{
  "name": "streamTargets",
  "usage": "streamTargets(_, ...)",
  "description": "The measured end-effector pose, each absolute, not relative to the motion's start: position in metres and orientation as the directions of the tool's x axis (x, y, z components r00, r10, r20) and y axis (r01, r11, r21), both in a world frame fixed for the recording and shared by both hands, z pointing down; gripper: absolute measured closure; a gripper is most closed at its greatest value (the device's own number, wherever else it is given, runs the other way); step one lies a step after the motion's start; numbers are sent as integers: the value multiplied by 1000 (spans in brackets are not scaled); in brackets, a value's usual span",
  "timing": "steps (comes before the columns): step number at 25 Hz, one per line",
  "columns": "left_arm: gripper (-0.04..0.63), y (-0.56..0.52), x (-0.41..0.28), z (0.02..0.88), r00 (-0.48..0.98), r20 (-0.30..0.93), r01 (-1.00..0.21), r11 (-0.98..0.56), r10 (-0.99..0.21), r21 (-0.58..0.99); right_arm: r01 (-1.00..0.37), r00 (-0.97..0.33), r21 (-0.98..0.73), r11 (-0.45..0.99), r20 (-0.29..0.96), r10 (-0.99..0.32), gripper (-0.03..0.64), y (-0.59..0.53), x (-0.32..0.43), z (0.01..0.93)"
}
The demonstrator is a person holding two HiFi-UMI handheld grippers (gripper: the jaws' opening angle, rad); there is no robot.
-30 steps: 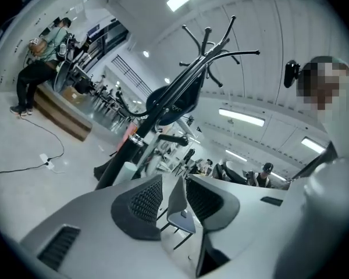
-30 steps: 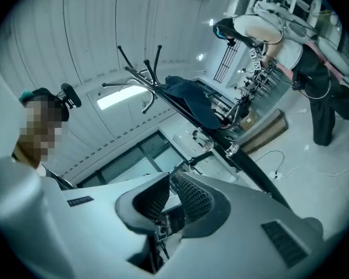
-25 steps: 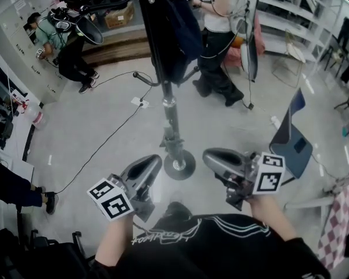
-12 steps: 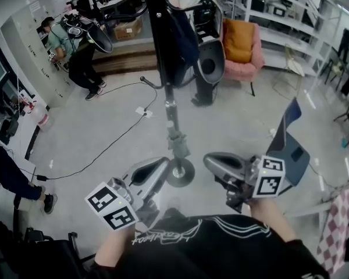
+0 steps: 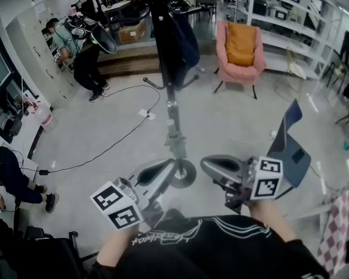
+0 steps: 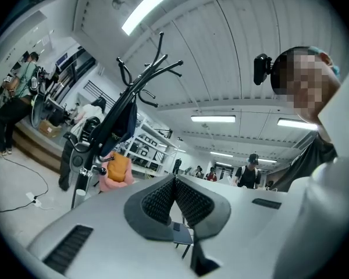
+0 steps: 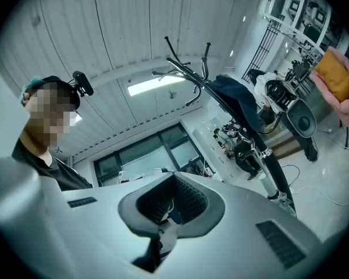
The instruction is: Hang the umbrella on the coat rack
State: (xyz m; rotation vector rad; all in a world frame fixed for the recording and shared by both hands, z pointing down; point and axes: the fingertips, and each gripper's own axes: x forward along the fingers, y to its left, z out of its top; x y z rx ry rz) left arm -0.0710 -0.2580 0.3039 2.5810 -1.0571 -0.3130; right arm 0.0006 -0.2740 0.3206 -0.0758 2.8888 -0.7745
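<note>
Left tongs point(image 6: 175, 180) and right tongs point(image 7: 173, 180) are pressed together and empty, the right pair having just closed on nothing. They are held low near the person's chest, seemingly because the job is done. Well ahead, what looks like the navy umbrella point(image 5: 184, 36) hangs beside the pole of the coat rack point(image 5: 171, 106).

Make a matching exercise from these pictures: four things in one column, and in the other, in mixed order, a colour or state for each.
Things:
1 armchair
2 chair at the right
3 coat rack
4 left gripper

Descriptions:
A jaws shut, nothing between them
B dark blue item hangs on it
C pink
D blue

Pairs: 1-C, 2-D, 3-B, 4-A.
</note>
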Motion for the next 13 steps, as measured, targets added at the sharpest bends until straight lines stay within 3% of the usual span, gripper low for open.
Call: streamTargets(13, 597, -257, -63, 305, 700, -70, -630, -661, -711, 407, -1, -987, -504, 864, -137, -80, 604, -270, 5, 319)
